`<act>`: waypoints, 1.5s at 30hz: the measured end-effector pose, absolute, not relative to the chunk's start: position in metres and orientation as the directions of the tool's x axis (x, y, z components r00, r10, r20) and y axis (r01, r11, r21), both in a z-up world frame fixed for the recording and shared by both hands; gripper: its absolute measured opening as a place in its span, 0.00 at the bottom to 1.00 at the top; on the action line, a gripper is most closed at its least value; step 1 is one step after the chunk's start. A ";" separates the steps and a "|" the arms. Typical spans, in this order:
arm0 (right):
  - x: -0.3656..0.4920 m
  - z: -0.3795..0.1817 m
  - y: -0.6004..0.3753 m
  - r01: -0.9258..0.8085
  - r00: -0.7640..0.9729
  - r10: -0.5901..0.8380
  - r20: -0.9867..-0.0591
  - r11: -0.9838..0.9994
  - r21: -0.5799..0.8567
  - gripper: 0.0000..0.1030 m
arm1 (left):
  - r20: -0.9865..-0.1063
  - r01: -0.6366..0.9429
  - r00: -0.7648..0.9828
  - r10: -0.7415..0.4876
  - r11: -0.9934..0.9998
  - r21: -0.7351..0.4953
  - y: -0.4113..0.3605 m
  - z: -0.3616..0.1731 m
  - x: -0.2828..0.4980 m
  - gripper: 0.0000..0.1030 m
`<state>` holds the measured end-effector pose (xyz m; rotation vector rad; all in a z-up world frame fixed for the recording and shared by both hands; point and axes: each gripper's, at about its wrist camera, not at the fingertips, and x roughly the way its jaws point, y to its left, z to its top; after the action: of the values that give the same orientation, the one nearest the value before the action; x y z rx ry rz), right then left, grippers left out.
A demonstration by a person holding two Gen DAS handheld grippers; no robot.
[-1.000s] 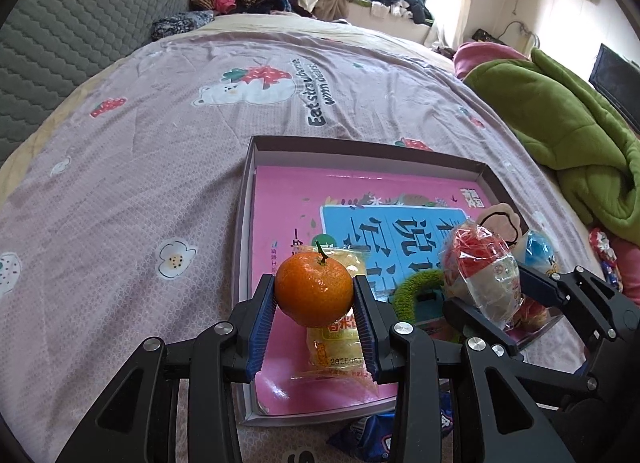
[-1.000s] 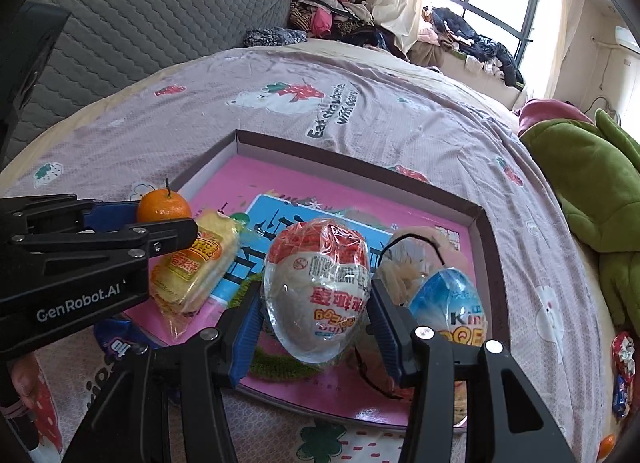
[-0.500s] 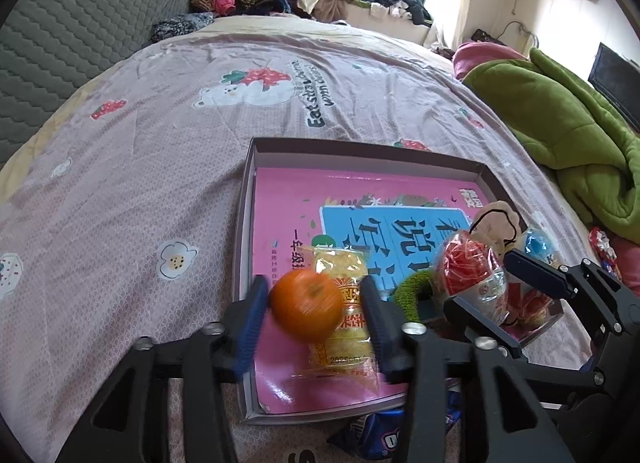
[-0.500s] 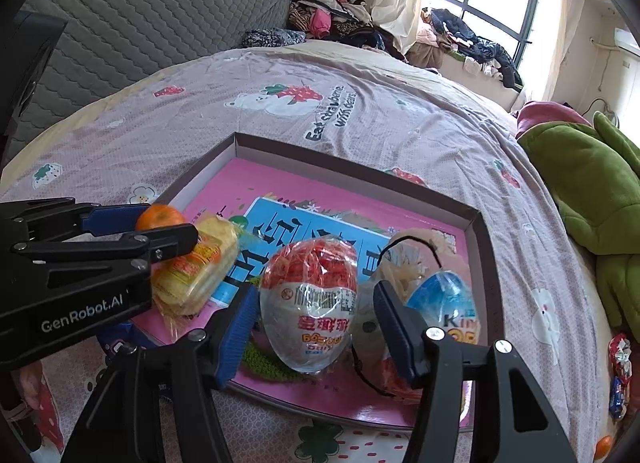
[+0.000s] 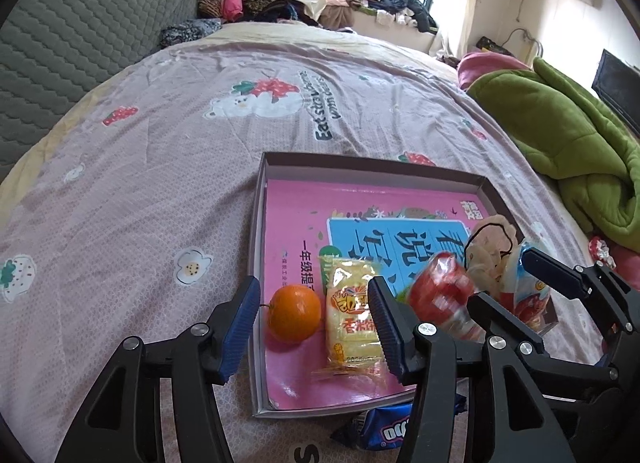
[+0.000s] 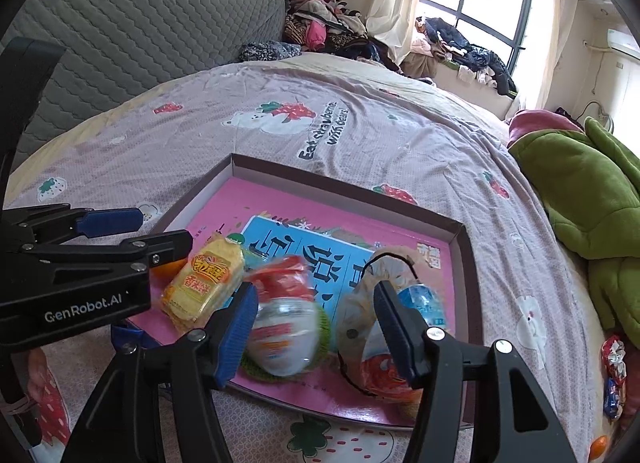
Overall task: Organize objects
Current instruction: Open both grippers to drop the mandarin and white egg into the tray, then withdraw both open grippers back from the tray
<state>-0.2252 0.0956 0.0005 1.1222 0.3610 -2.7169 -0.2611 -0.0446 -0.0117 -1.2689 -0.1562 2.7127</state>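
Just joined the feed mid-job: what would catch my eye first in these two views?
The shallow box on the bedsheet, with a pink book as its floor. An orange lies near its left wall beside a yellow snack packet, under the open left gripper. The right gripper has just opened, and the red-and-white wrapped egg sits loose between its fingers.

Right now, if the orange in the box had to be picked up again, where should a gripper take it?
Across the orange's round middle, from above: its stem points sideways, and the yellow snack packet lies close on its right.
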 end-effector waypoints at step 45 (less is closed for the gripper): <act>-0.170 0.099 0.140 0.144 -0.808 -0.099 -0.581 -0.989 -0.032 0.65 | -0.672 -0.031 -0.739 0.049 -0.999 -0.038 -0.026 0.087 -0.184 0.73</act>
<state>-0.1699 0.1401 0.0987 0.9156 0.1122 -2.8688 -0.1843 -0.0261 0.0869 -1.1178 -0.0382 2.8898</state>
